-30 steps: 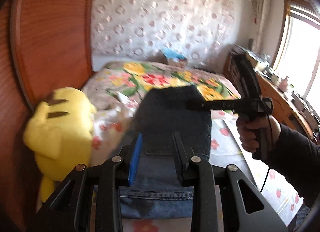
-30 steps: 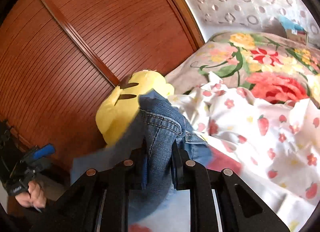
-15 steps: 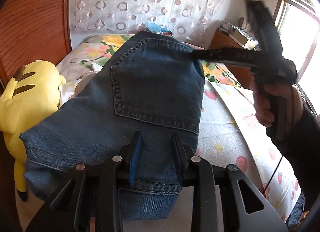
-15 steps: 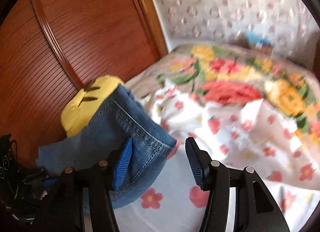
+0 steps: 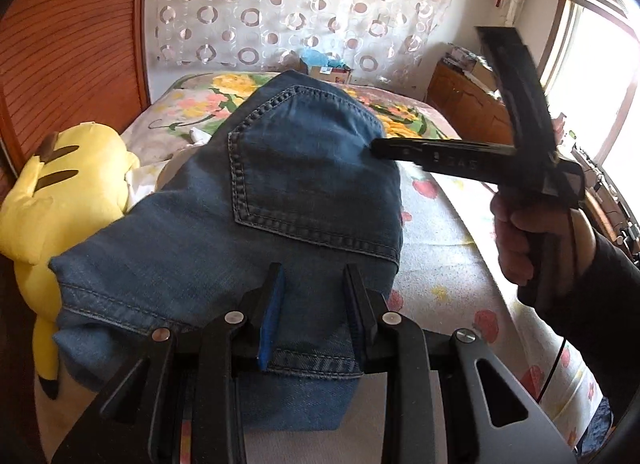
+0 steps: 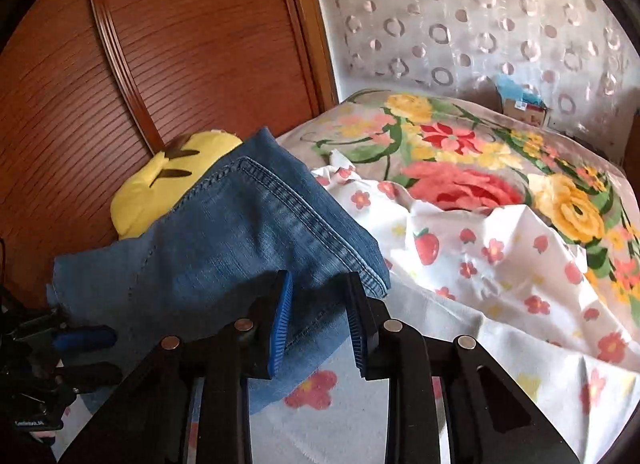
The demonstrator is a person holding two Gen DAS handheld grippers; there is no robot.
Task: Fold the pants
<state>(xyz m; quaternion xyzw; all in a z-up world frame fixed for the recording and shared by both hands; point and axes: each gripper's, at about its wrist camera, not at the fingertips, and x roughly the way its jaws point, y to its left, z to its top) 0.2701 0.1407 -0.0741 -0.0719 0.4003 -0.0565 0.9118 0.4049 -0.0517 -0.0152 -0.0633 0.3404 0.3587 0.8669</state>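
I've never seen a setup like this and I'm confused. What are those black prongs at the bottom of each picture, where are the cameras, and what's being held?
There is no robot here. A person holds a handheld two-finger gripper in each hand, and each gripper carries a wide-angle camera that looks along its fingers. That is why the black prongs fill the bottom of both pictures.

One picture looks out from the left gripper, the other from the right gripper. The left view also shows the person's hand holding the right gripper.

The surface is a bed with a strawberry-print sheet and a yellow plush toy beside it.

Blue jeans are being folded. The left gripper is clamped on them. The right gripper's jaws have just been closing with a denim edge between them; whether they pinch it yet, I cannot tell.
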